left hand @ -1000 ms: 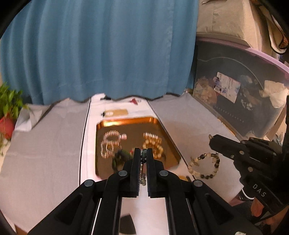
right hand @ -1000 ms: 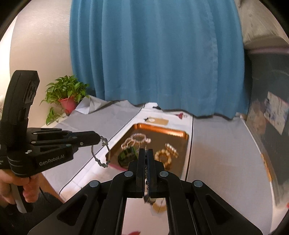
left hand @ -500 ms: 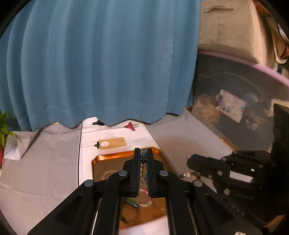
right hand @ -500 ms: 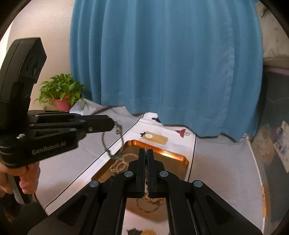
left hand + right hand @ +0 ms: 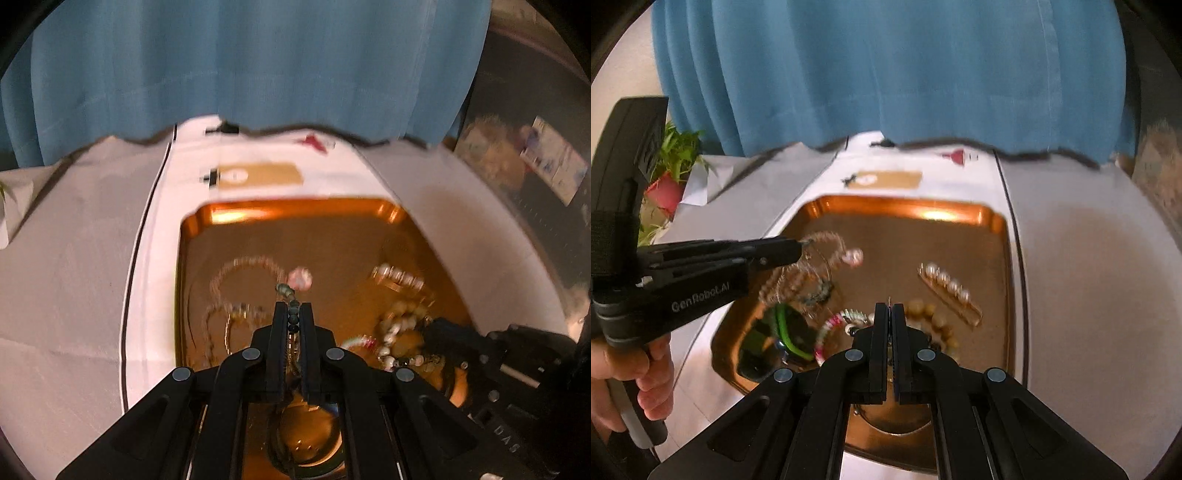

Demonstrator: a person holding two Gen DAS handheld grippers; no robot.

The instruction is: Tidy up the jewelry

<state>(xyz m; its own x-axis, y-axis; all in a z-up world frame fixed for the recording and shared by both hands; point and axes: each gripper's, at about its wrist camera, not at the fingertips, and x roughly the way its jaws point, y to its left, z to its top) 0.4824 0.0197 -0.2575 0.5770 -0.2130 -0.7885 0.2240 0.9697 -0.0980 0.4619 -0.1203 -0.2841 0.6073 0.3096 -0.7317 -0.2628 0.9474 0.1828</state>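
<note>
A shiny copper tray (image 5: 295,210) (image 5: 993,221) lies on a white cloth and holds several bracelets and chains. My left gripper (image 5: 293,308) is shut on a dark beaded bracelet (image 5: 291,317) and hangs over the tray; it also shows in the right wrist view (image 5: 798,245) above the tray's left side. My right gripper (image 5: 890,308) is shut on a thin chain between its fingers, low over the tray's near part; its body shows at the right of the left wrist view (image 5: 517,354). A pearl hair clip (image 5: 949,288) and a beige bead bracelet (image 5: 934,321) lie in the tray.
A blue curtain (image 5: 886,74) hangs behind the table. A potted plant (image 5: 672,173) stands at the far left. A brown tag (image 5: 258,175) and a small red item (image 5: 956,157) lie beyond the tray. A dark storage bin (image 5: 535,166) stands at the right.
Both grippers have tilted down and come low over the tray, carrying their jewelry. The beaded bracelet that the right gripper held beside the tray is now over it.
</note>
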